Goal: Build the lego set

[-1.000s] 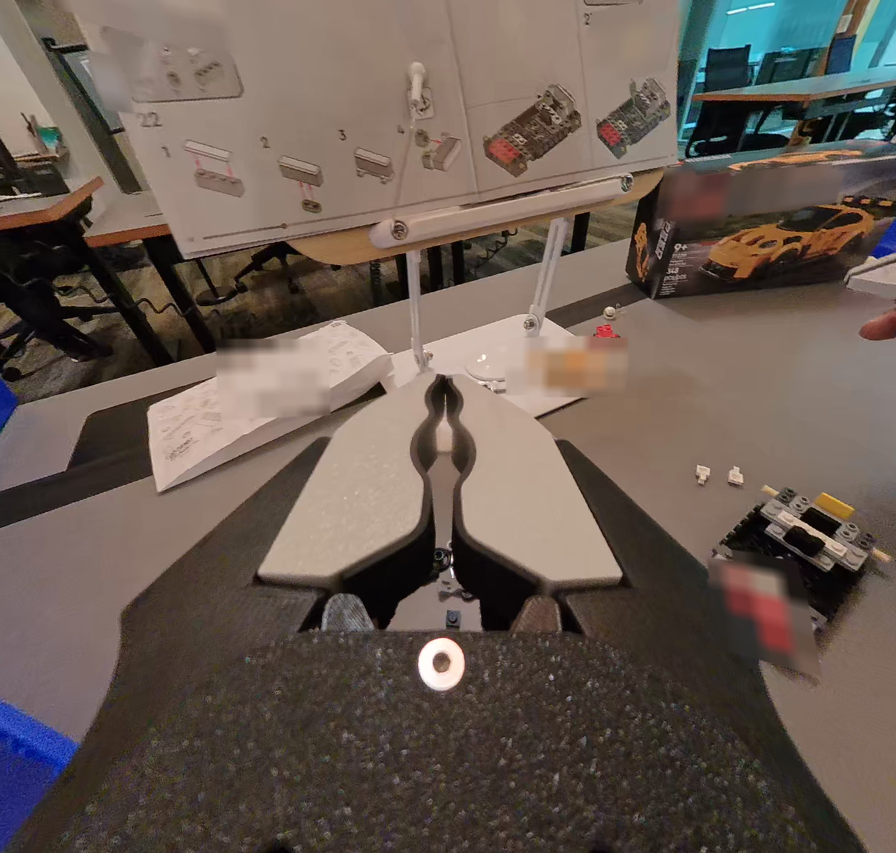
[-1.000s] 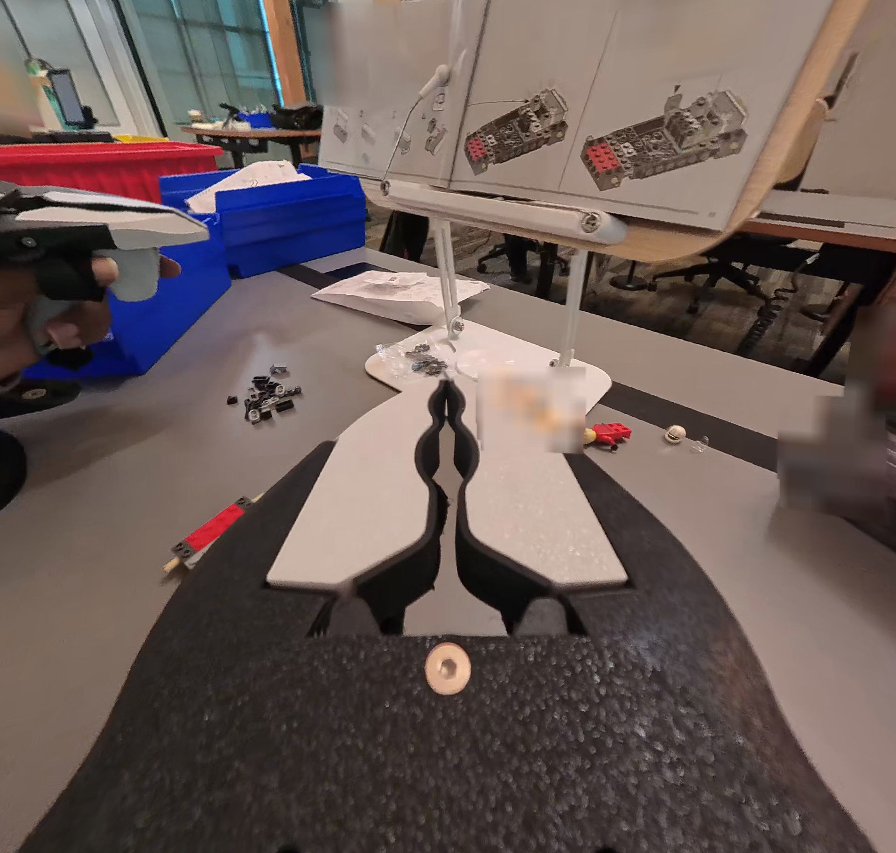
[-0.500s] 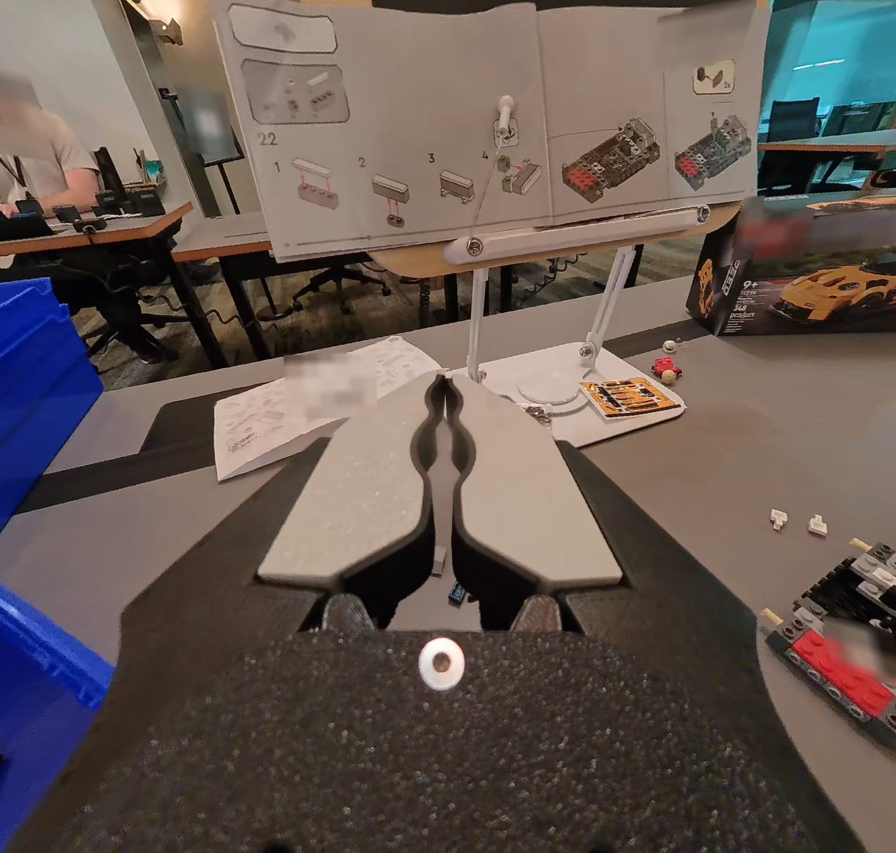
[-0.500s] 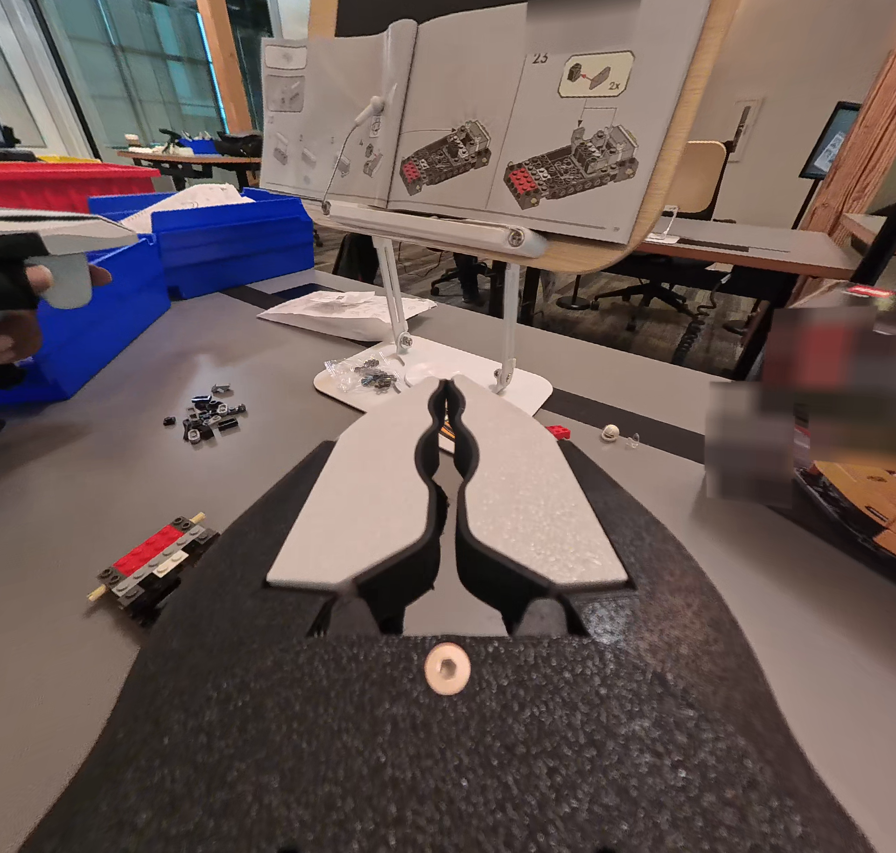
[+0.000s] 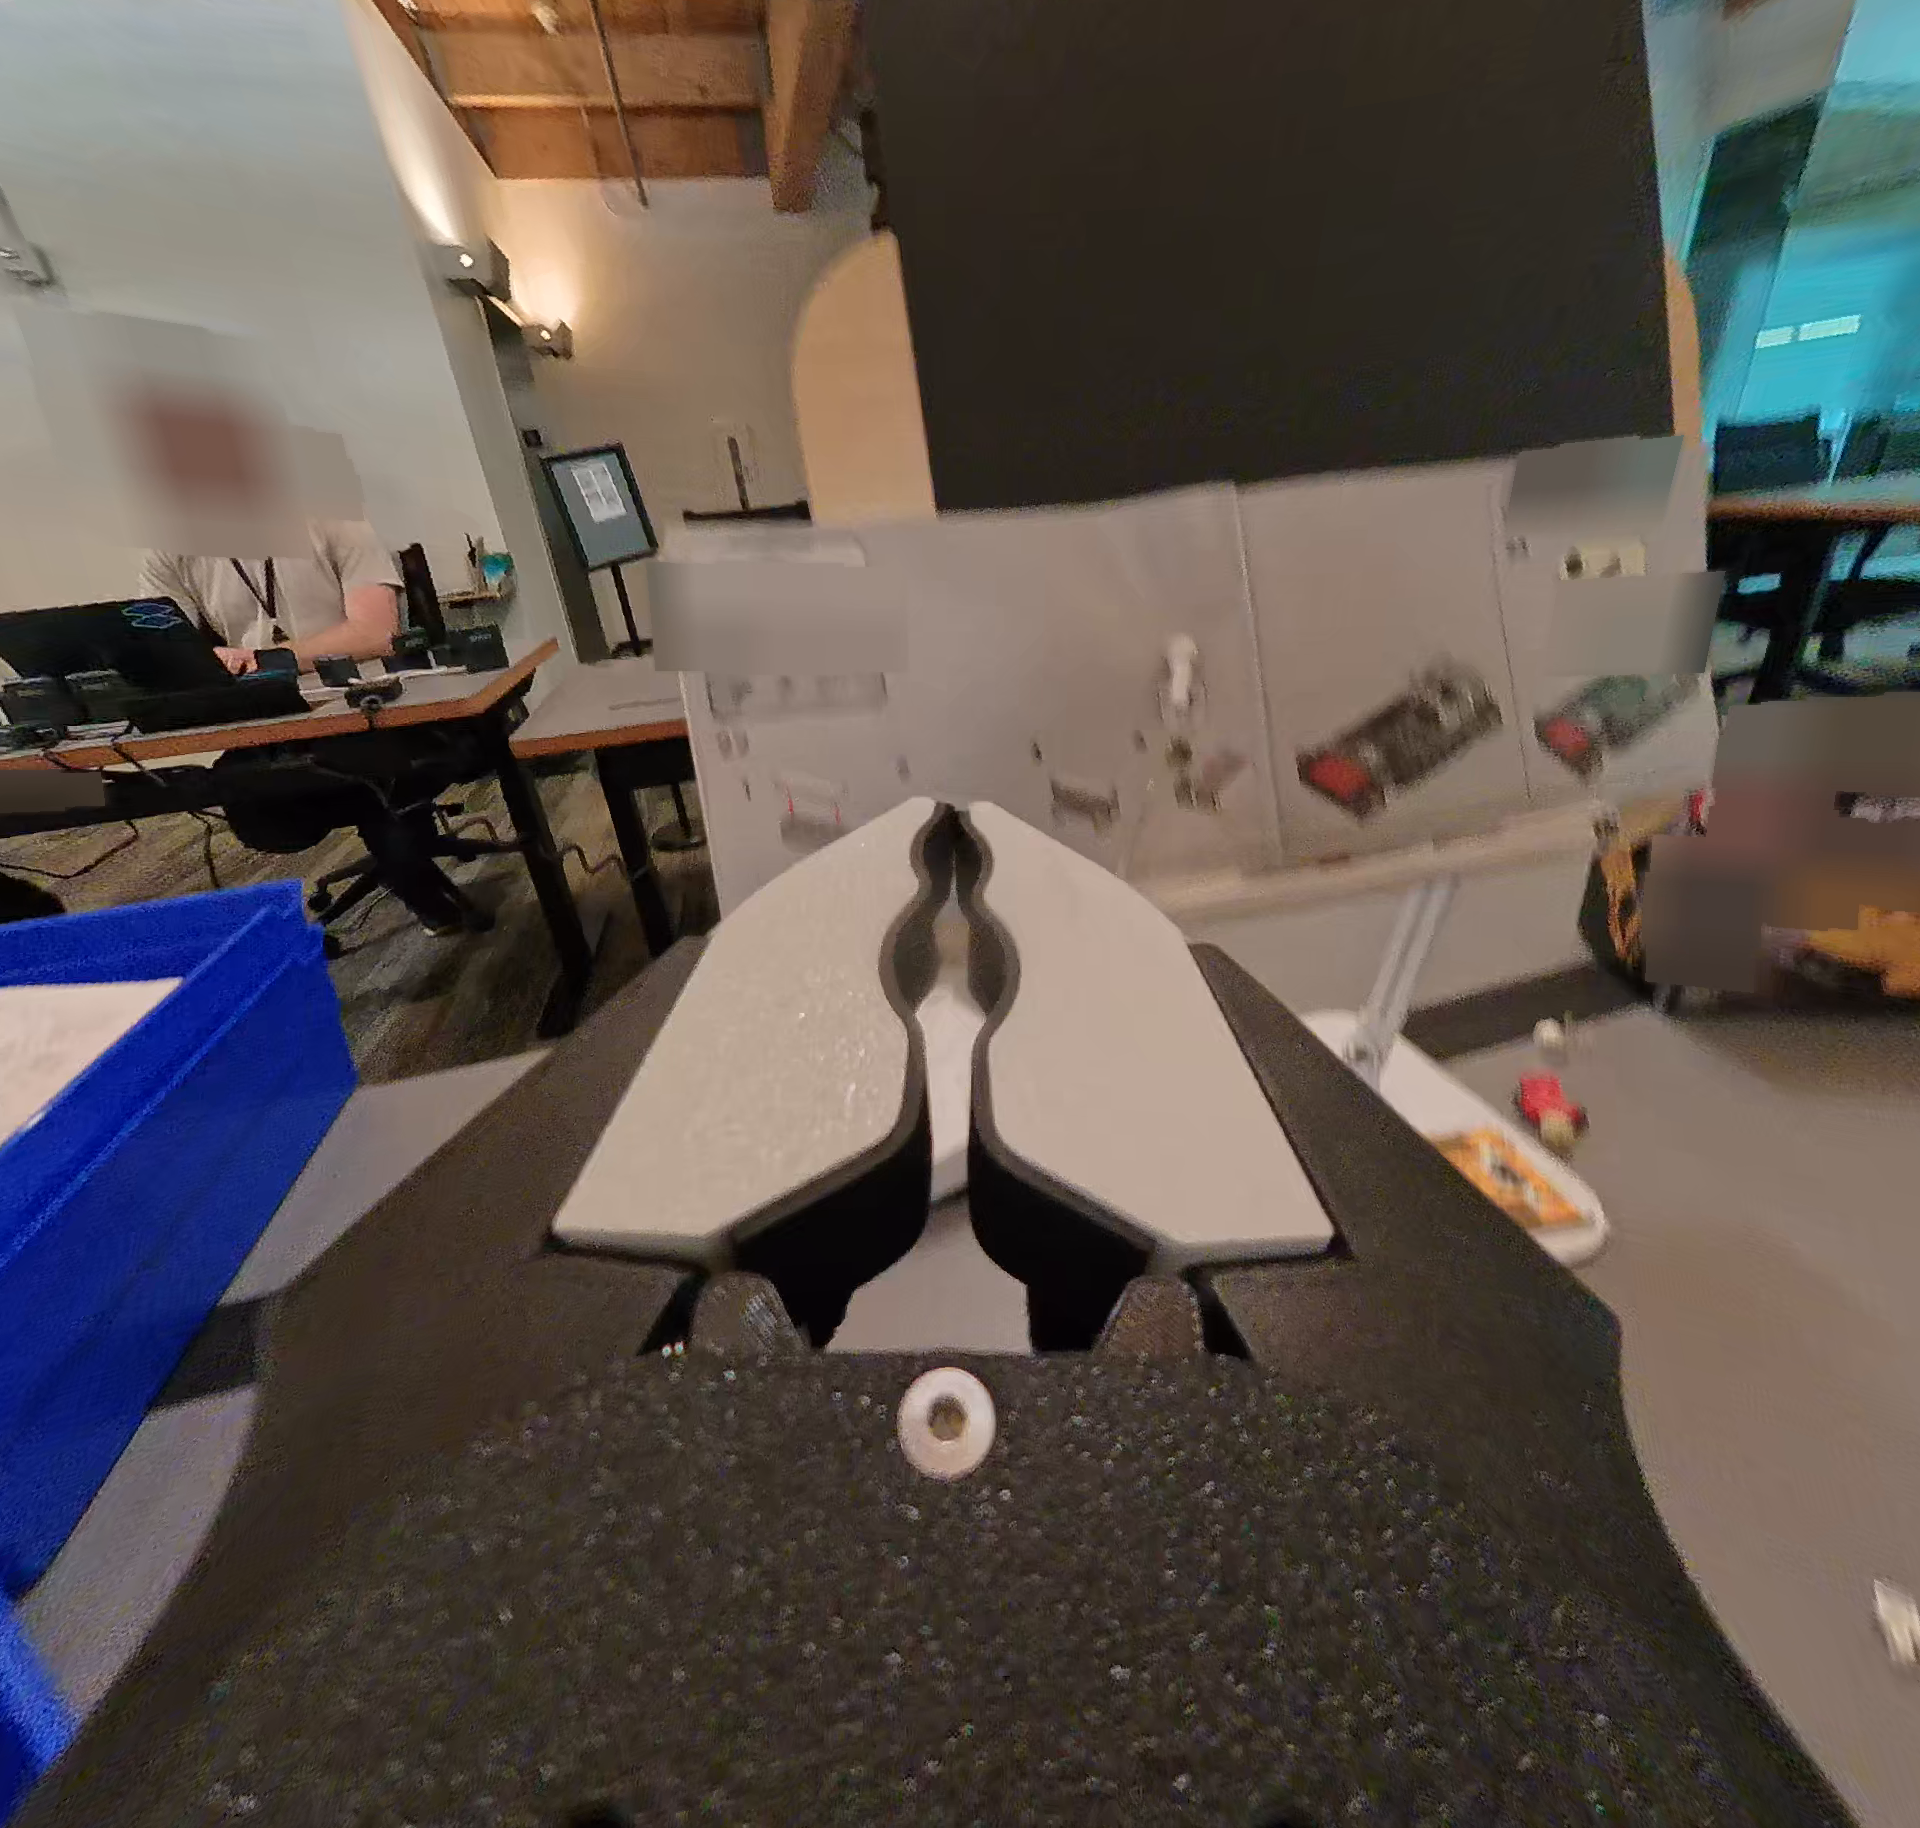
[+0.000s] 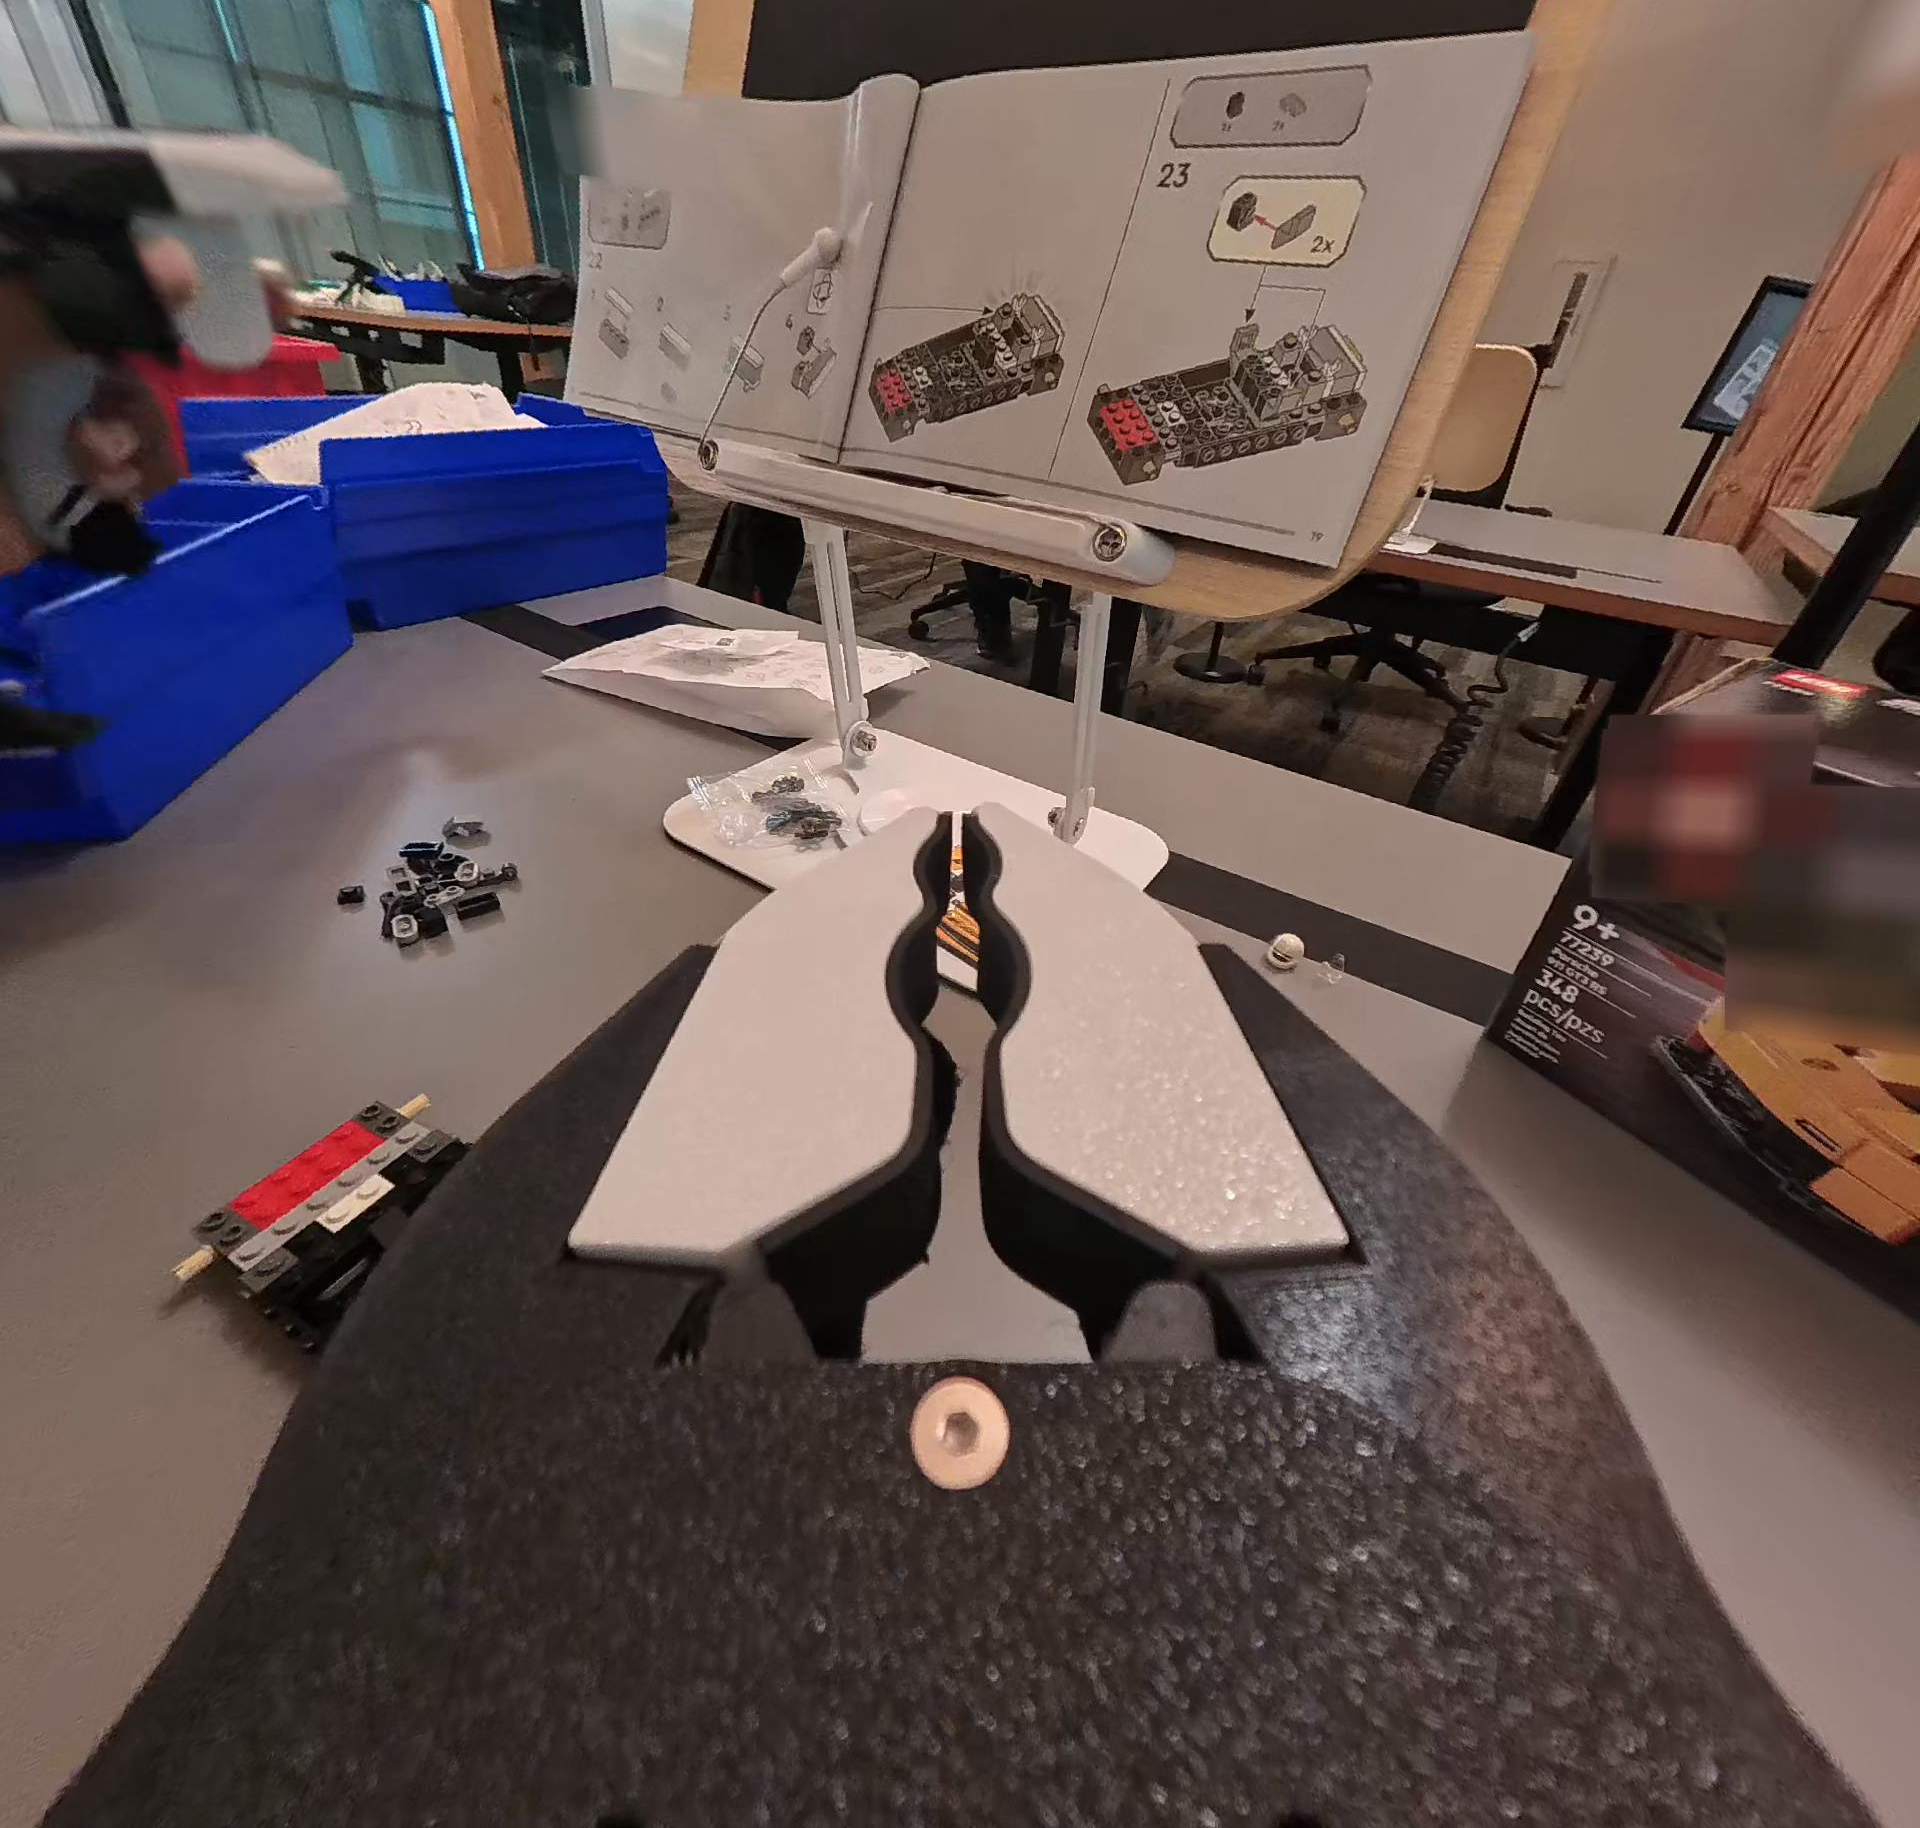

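Lego build (image 6: 317, 1219), red, grey and black with a tan axle through it, flat on the grey table (image 6: 260, 999) just left of the right tool (image 6: 957, 820). Right tool low over the table, fingers pressed together, tips touching, nothing between them. Left tool (image 5: 951, 816) likewise pressed together and empty, raised and pointed at the instruction booklet (image 5: 1226, 698), blurred in that view; same tool seen far off at upper left of the right wrist view (image 6: 156, 251), held in a hand (image 6: 104, 428).

Beyond the right tool's tips: white stand base (image 6: 1101, 833) carrying a clear bag of small dark parts (image 6: 774, 810). To the left of it, loose pile of black and grey pieces (image 6: 431, 890) on the table. Above, open booklet on a wooden board (image 6: 1455, 490), held by a white bar. Behind the stand, folded paper sheet (image 6: 727, 672). Small white round piece (image 6: 1286, 950) on the table to the right, near the set's box (image 6: 1704, 1072). Blue bins (image 6: 488, 521) along the left edge. Small red piece (image 5: 1548, 1118) near the stand base in the left wrist view. Person seated at a far desk (image 5: 281, 615).
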The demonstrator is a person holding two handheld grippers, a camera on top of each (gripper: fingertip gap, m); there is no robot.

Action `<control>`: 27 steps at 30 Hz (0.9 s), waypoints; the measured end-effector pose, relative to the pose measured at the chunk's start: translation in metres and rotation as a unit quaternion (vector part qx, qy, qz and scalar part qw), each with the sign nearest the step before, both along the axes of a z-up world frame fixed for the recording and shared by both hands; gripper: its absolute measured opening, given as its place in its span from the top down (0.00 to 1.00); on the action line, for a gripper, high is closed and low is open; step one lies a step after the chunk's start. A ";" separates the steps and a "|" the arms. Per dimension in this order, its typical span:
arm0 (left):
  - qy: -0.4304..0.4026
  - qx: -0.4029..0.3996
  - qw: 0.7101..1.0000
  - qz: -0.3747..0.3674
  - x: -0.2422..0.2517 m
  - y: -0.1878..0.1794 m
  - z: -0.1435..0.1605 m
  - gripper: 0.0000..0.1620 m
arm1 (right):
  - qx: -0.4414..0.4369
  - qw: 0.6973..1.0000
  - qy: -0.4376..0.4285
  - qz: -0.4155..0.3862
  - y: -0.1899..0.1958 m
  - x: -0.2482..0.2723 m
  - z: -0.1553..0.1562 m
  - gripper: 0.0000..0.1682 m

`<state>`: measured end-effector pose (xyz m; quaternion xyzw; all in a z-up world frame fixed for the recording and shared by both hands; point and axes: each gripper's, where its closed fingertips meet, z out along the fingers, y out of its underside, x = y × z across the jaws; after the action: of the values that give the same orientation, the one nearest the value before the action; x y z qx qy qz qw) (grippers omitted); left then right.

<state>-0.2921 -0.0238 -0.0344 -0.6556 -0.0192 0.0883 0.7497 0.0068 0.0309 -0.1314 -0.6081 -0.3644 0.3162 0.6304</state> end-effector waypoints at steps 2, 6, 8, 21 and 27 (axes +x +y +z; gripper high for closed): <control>-0.006 0.004 1.000 0.007 -0.010 0.018 0.017 1.00 | 0.003 1.000 -0.003 -0.001 0.000 0.000 0.000 1.00; -0.033 0.000 0.999 0.009 -0.029 0.057 0.028 1.00 | -0.001 1.000 -0.008 -0.003 0.001 0.000 -0.004 1.00; -0.031 -0.012 0.999 0.016 -0.038 0.074 0.026 1.00 | -0.009 1.000 -0.010 0.000 0.002 -0.001 -0.007 1.00; -0.038 -0.043 0.998 0.006 -0.034 0.085 0.011 1.00 | -0.015 1.000 -0.020 0.005 0.001 -0.004 -0.014 1.00; 0.017 -0.095 0.993 -0.061 0.008 0.019 0.028 1.00 | -0.018 0.999 -0.026 0.004 0.000 -0.004 -0.017 1.00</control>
<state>-0.2840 -0.0044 -0.0067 -0.7225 0.0419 0.0549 0.6879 0.0024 0.0310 -0.1480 -0.6257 -0.3774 0.3098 0.6084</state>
